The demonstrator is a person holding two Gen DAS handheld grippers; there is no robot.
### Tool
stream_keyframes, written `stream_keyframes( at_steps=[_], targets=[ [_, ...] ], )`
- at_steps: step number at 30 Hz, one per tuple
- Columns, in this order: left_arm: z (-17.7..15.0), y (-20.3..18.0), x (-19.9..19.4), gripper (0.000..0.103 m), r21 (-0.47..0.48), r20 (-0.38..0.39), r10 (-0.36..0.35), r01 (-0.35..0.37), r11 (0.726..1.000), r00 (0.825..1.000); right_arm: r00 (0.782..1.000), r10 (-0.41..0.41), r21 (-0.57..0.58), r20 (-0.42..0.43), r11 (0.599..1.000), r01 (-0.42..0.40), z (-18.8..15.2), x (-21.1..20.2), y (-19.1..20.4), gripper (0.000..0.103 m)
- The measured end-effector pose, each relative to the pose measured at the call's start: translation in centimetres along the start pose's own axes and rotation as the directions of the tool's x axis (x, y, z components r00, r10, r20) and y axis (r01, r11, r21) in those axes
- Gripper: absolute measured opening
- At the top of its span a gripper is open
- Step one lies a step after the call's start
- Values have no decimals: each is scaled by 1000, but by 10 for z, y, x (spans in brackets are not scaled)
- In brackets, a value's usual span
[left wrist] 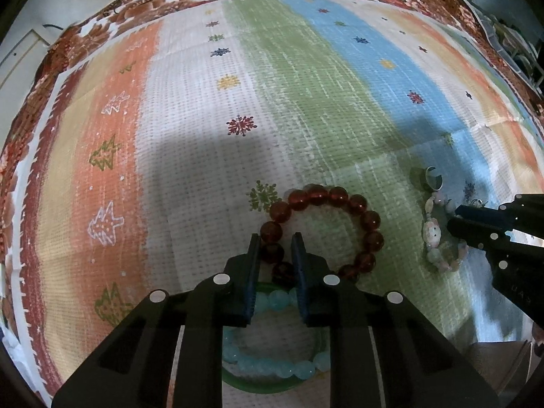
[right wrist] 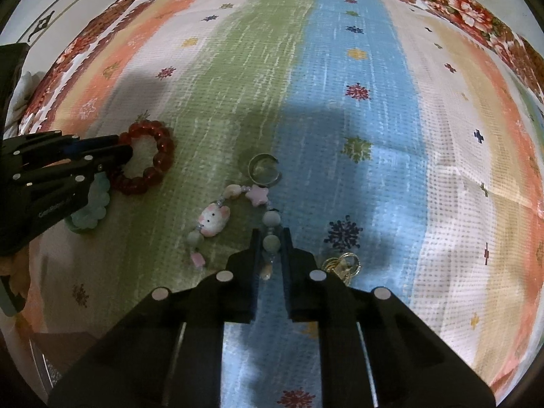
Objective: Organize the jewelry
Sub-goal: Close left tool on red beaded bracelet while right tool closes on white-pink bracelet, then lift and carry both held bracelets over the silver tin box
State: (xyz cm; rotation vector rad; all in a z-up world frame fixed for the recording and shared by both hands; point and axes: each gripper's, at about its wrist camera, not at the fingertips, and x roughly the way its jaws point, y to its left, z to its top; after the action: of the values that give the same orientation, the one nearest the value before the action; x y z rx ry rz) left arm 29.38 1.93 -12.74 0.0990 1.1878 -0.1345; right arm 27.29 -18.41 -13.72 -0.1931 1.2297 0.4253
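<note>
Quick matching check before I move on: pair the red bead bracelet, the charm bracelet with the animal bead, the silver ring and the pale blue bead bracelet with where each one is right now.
Things:
1. red bead bracelet
2. charm bracelet
3. silver ring
4. pale blue bead bracelet

Places:
A. lying free on the cloth, just beyond the charm bracelet
B. pinched by the right gripper
C. pinched by the left gripper
D. beneath the left gripper, on a green bangle

Pairs: 1-C, 2-B, 3-A, 4-D
</note>
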Motion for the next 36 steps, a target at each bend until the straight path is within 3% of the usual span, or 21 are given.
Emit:
stream_keyframes(
  at_steps=[11,36],
  targets=[
    [2,4,-9,13,-19,20,-19,19,1000,1000,1000,0,-7,7,1000,0,-1,-5,2,12],
    [7,-8,-64,13,-45,126,-99,106,993,987,991,31,-8,126,1000,-30,-1,-62,11,12]
  ],
)
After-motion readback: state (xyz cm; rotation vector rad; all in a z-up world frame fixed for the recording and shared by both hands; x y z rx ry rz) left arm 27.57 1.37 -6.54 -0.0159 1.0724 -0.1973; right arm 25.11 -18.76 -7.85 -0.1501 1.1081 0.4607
